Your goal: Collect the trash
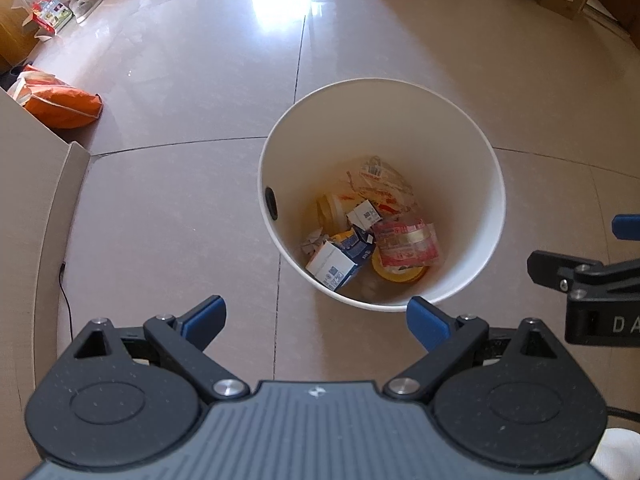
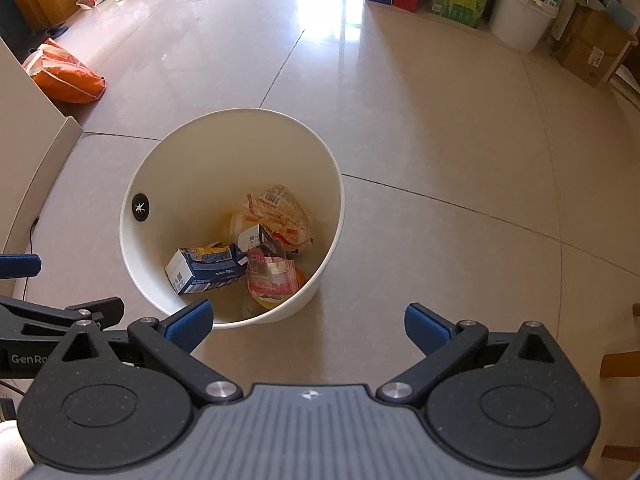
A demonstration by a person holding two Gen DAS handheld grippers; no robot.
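A white round bin (image 1: 460, 128) stands on the tiled floor, seen from above in both wrist views (image 2: 192, 148). Inside lie a blue-and-white carton (image 1: 340, 260) (image 2: 204, 266), a red crumpled wrapper (image 1: 408, 240) (image 2: 270, 276), a clear printed wrapper (image 1: 384, 184) (image 2: 284, 208) and a yellow cup (image 1: 330, 208). My left gripper (image 1: 316, 320) is open and empty, just short of the bin's near rim. My right gripper (image 2: 308, 324) is open and empty too, its left fingertip (image 2: 188, 326) over the bin's near edge. Each gripper shows at the side of the other's view.
An orange bag (image 1: 60, 102) (image 2: 68, 76) lies on the floor at the left beside a beige cabinet (image 1: 36, 184). Boxes, a white bucket (image 2: 520, 16) and cartons line the far wall. A thin black cable (image 1: 66, 300) runs along the cabinet's base. A wooden piece (image 2: 624, 360) sits at the right.
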